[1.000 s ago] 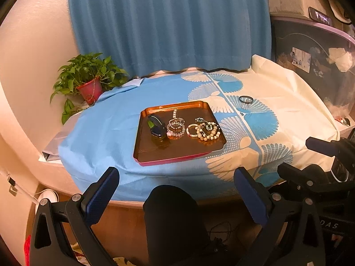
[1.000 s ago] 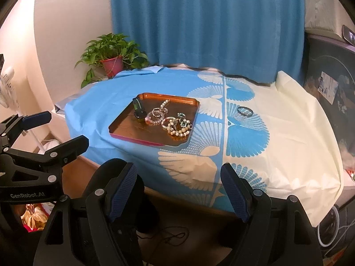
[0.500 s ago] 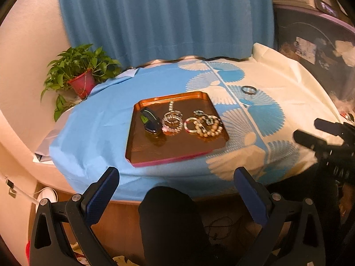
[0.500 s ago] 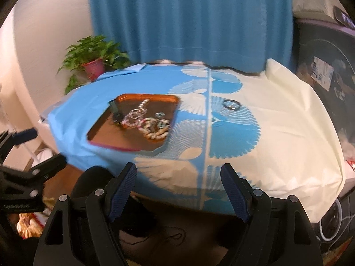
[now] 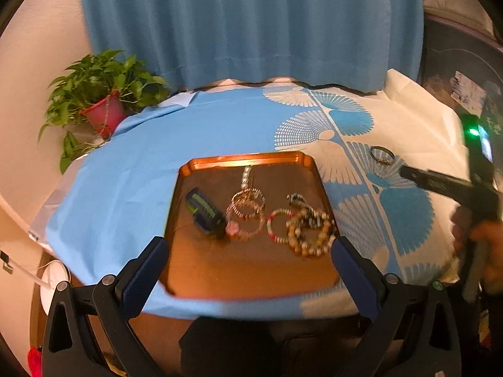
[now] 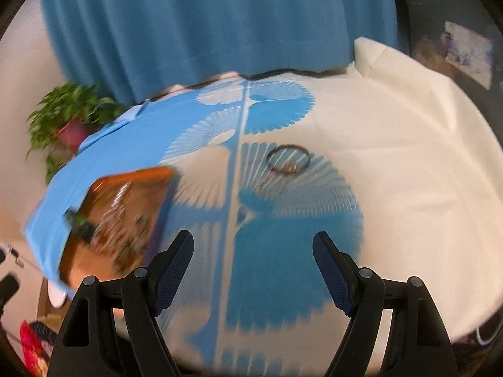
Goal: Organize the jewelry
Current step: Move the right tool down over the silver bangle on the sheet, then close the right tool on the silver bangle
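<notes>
One tray, one loose ring, one potted plant, one dark case.

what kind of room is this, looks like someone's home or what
Most likely a lived-in room at home, not a workshop. A table wears a blue and cream fan-patterned cloth, a blue curtain hangs behind it, and a potted plant sits at the corner. A tray of bracelets suggests a dressing spot.

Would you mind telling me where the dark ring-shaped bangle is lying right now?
The dark bangle lies alone on the patterned tablecloth, to the right of the orange tray, apart from it, and ahead of the open right gripper.
</notes>
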`<state>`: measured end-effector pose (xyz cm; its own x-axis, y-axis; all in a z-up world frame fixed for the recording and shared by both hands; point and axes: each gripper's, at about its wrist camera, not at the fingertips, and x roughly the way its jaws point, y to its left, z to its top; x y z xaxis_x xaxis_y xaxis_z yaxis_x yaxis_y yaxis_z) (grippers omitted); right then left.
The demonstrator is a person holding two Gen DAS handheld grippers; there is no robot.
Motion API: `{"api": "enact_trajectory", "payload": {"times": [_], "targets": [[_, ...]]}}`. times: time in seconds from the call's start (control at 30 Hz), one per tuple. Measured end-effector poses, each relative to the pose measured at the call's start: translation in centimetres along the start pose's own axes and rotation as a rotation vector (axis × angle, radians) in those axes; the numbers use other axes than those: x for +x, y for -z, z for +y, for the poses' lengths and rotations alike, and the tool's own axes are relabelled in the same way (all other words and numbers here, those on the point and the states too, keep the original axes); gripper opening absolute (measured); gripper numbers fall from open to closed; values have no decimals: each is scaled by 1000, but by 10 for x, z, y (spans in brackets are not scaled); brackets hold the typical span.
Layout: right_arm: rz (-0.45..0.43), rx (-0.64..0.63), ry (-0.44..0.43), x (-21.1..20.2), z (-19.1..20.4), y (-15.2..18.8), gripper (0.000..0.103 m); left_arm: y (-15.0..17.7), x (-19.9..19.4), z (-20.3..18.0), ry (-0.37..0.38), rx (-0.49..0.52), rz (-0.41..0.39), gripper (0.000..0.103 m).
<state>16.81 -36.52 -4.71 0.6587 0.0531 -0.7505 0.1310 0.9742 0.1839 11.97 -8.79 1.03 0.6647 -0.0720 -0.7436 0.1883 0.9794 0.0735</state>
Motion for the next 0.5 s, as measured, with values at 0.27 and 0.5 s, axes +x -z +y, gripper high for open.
{"api": "enact_trajectory", "payload": {"times": [0.27, 0.5], "targets": [[67, -14, 75, 115, -21, -60, 78, -30, 54, -16, -11, 20, 46, 102], [21, -91, 101, 122, -31, -64, 63, -49, 76, -42, 13, 37, 55, 102]]}}
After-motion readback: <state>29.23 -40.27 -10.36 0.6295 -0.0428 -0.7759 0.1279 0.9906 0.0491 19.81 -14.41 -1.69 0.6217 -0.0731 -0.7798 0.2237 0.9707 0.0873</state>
